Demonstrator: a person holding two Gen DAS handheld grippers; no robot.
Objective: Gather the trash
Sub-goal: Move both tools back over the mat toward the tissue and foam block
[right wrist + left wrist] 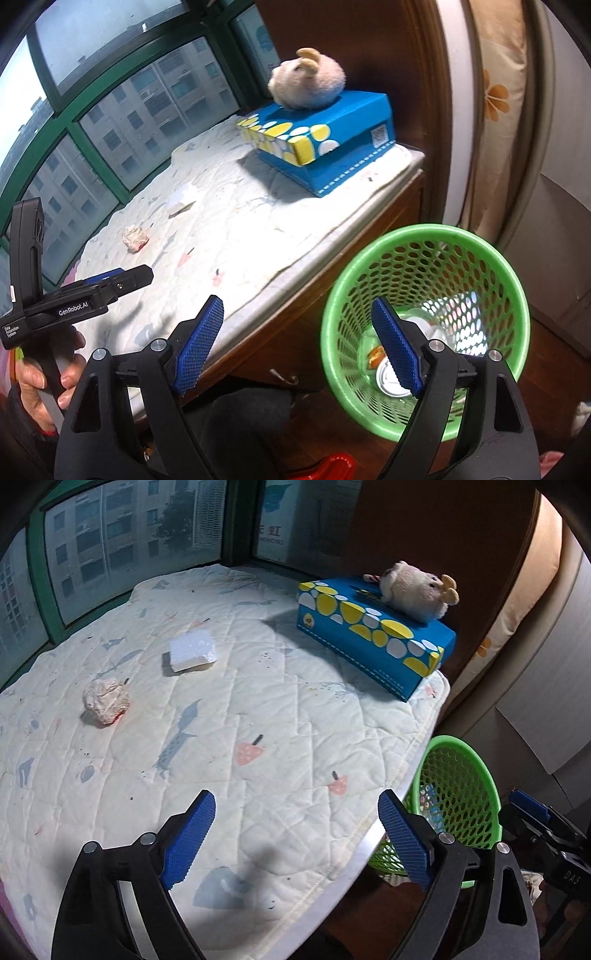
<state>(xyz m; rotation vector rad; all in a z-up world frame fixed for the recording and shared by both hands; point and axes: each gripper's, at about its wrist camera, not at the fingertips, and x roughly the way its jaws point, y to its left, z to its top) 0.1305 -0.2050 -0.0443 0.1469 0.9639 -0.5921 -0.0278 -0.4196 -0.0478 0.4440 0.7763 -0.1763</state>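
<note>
A crumpled paper ball (106,700) and a white foam block (192,649) lie on the quilted mat (258,709) by the window; both show small in the right wrist view, the ball (135,237) and the block (183,202). A green mesh basket (424,325) stands on the floor beside the mat's edge with a can and wrappers inside; it also shows in the left wrist view (458,797). My left gripper (297,834) is open and empty over the mat's near edge. My right gripper (297,343) is open and empty above the basket's left rim.
A blue and yellow tissue box (373,631) with a plush toy (417,590) on top sits at the mat's far right corner. Green-framed windows (110,535) line the back. A wooden wall panel (369,44) and curtain (495,110) stand to the right.
</note>
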